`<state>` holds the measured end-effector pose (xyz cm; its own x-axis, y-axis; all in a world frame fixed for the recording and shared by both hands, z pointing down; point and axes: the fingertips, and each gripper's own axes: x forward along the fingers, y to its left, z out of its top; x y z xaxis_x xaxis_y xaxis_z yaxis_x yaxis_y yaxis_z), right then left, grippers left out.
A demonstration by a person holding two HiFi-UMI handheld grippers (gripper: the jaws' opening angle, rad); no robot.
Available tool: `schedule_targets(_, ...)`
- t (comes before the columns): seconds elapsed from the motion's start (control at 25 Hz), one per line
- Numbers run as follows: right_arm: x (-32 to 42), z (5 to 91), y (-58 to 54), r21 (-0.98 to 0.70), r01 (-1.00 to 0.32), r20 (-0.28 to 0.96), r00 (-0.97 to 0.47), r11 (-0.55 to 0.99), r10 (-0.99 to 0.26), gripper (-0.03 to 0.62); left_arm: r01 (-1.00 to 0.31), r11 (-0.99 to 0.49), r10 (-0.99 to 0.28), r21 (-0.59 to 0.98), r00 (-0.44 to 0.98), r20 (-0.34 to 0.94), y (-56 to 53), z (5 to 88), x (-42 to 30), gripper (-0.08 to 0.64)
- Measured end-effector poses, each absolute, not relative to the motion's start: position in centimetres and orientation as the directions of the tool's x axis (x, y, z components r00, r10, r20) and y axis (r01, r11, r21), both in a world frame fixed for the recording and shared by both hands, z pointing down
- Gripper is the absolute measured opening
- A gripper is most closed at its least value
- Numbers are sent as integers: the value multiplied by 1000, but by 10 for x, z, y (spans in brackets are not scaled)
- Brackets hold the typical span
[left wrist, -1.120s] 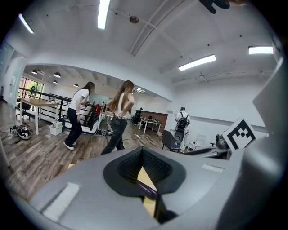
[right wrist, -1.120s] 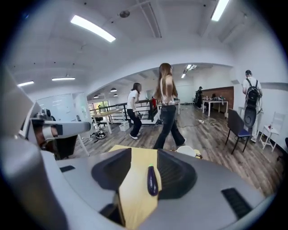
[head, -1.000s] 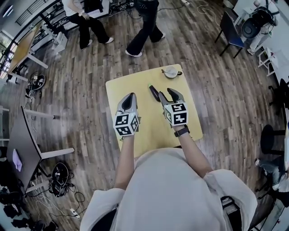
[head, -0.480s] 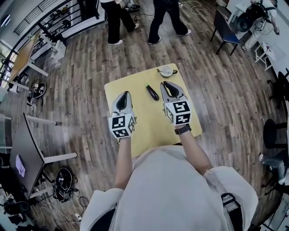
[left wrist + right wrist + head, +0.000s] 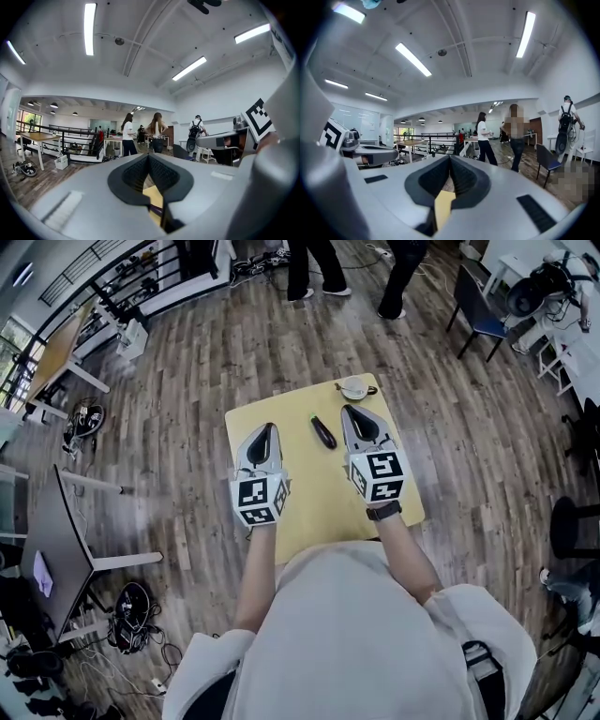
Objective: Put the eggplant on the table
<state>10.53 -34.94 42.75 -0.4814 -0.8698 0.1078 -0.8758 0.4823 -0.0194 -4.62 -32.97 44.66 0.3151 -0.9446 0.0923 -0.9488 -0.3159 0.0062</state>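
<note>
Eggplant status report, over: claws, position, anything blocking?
Left claw shut, empty. Right claw just closed, nothing in it. Eggplant lying on the yellow table between the claws, untouched. Nothing in its way; cup at far edge.

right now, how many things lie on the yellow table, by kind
eggplant: 1
white dish: 1
total: 2
</note>
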Motion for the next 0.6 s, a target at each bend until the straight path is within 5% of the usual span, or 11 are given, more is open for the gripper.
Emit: schedule_targets(0.6, 108, 424, -359, -2, -887, 96, -459, 461, -883, 12, -950, -311, -949, 17, 311, 42, -340, 431, -49, 9)
